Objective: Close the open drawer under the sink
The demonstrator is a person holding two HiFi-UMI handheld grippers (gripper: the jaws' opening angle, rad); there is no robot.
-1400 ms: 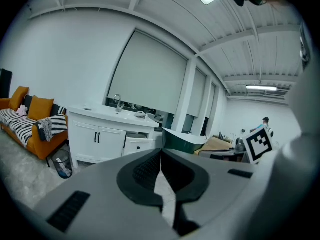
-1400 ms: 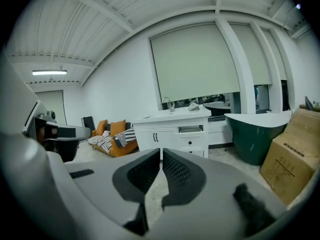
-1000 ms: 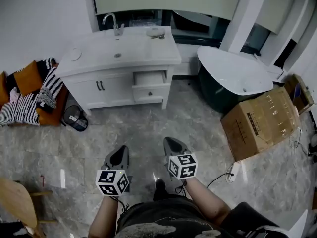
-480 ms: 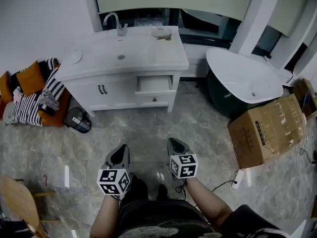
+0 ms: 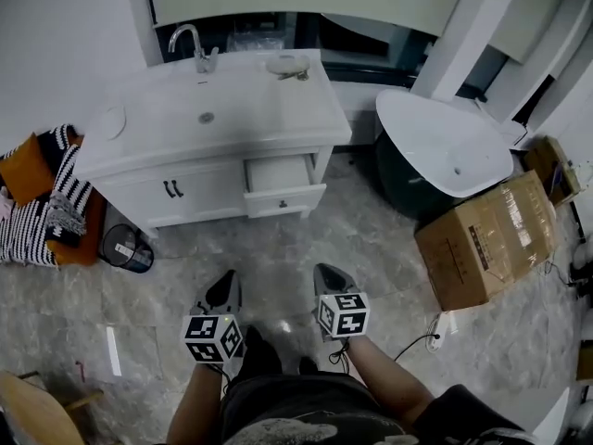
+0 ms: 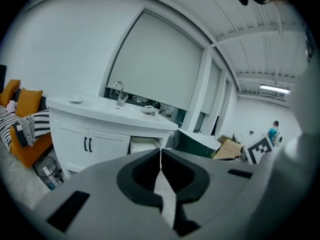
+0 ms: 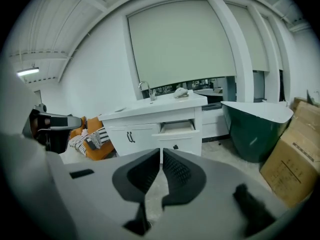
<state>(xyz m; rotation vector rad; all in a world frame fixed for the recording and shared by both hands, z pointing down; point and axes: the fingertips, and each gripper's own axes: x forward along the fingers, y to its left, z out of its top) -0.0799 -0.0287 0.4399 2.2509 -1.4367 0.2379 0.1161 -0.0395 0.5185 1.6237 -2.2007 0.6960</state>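
Left gripper (image 5: 225, 280): jaws are sitting together with nothing between them, as the left gripper view (image 6: 160, 152) confirms.
Right gripper (image 5: 325, 273): jaws are likewise pressing pad to pad, empty (image 7: 161, 152); it is riding just beside the left gripper, at its 3 o'clock.
Drawer (image 5: 283, 186): it is standing pulled out of the sink cabinet (image 5: 176, 185), under the right end of the countertop, at 12 o'clock from both grippers and well apart from them.
Step in hand: judged as the approach; neither gripper is touching the drawer front yet.
Technique: the closed jaw tips are serving well as a blunt pusher. Aim at the middle of the drawer front, near the dark knob (image 7: 175, 147), and push square to the face so that the drawer is not skewing in its opening.
Clearance: the cardboard box (image 5: 482, 237) is lying at 2 o'clock and the striped cushions (image 5: 54, 193) at 10 o'clock, both off the straight path.
Hidden or unclear: the runners and the drawer contents are not showing. In the left gripper view, the jaws are covering the lower part of the drawer (image 6: 144, 144). The bottom edge of the head view is cutting off the person's body.
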